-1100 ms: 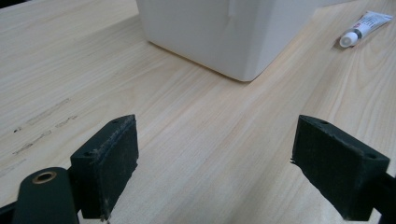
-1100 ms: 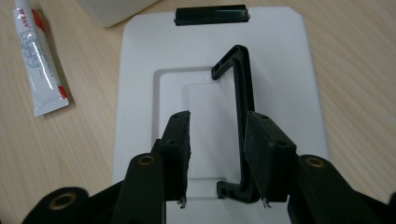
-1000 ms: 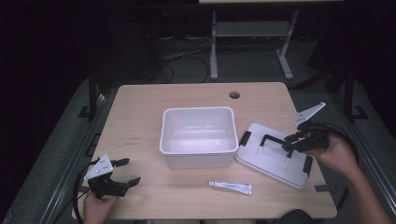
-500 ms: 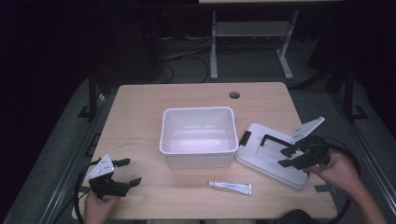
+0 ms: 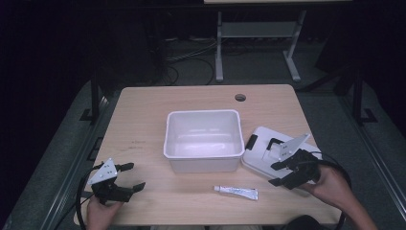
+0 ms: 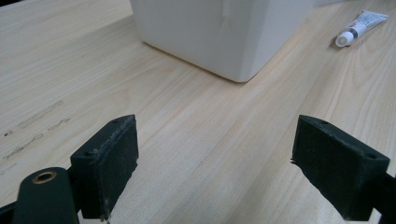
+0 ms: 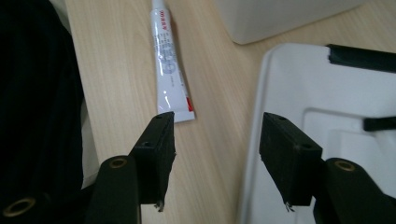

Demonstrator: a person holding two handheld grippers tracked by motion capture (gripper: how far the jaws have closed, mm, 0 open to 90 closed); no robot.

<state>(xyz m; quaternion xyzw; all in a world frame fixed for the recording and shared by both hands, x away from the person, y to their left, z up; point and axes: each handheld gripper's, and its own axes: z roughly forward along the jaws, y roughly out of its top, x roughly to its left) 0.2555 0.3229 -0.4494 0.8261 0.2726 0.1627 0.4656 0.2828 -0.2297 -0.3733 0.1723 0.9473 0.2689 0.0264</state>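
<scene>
Lying flat on the wooden table (image 5: 143, 110), the small white tube (image 5: 236, 192) sits near the front edge, just in front of the open white plastic bin (image 5: 202, 140) and just left of the white lid (image 5: 262, 158) with its black handle and latch. In the right gripper view the tube (image 7: 168, 65) runs away from the jaws, its flat crimped tail nearest and its capped end farther off

The right gripper (image 5: 285, 174) hangs over the lid's near corner, facing the tube; its jaws have just been opening and now stand apart with nothing between them, only bare table and the lid's edge showing in the gap. The left gripper (image 5: 128, 176) rests at the table's front left corner, well apart from the tube, its jaws spread wide and empty; its own view looks across the table at the bin's corner and the tube's cap (image 6: 344, 39) beyond

Judging by its look, the tube is light and soft-walled, so it should lift with little force but dent or ooze under a hard squeeze. Its glossy skin may slide between the pads, and being so low on the table it leaves little to get under. The best hold is probably across the width of the body near the middle, pads coming down on either long side, closing gently; the stiff crimped tail is a second option but thin and easy to miss
</scene>
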